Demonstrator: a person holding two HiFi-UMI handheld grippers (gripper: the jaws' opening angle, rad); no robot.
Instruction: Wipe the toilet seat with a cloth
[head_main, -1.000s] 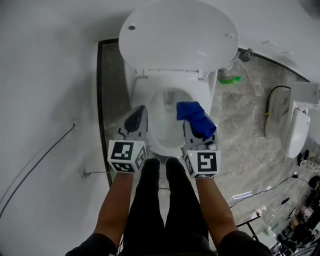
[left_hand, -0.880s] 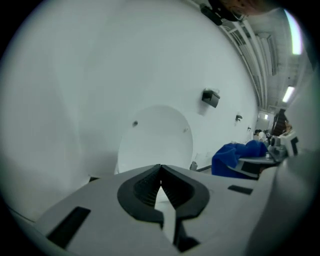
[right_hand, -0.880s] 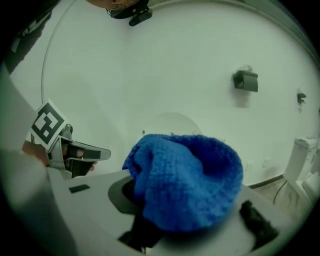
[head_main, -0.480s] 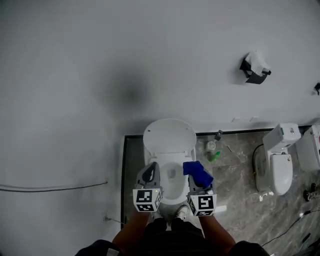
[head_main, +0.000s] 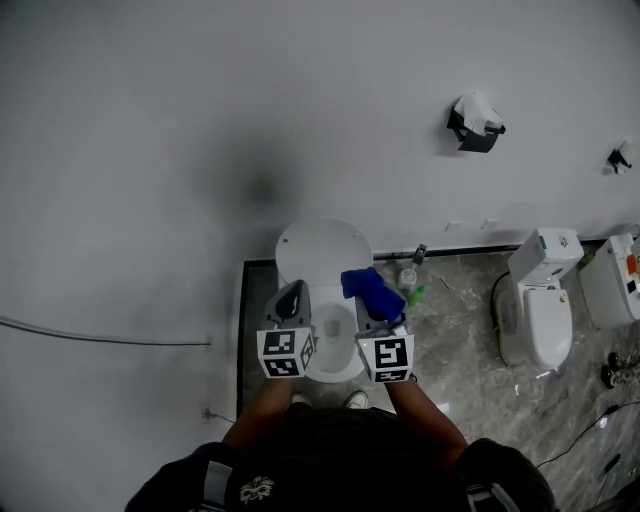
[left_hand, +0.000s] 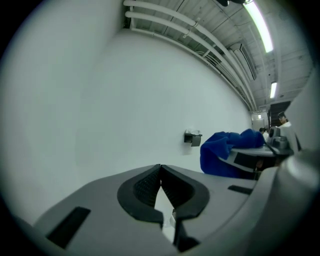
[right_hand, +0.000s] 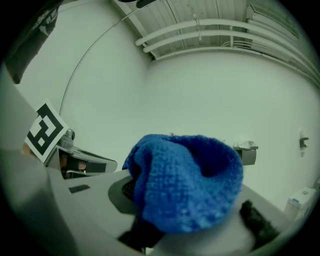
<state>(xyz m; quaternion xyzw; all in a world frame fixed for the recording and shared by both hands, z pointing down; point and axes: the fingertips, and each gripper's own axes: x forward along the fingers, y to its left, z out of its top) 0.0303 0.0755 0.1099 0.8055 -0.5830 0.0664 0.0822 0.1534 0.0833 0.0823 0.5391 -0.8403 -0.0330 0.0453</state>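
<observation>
Fingers — left gripper (left_hand: 160, 170): pressed fully together | right gripper (right_hand: 190, 207): clamped on bunched blue cloth (right_hand: 185, 175)

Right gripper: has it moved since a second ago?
Yes. The right gripper, shut on the blue cloth, has risen away from the toilet, which now looks far smaller beside it.

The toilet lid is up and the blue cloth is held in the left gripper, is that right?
No. The blue cloth is held in the right gripper, as the right gripper view shows; the left gripper is shut and empty. The toilet lid is up.
</observation>
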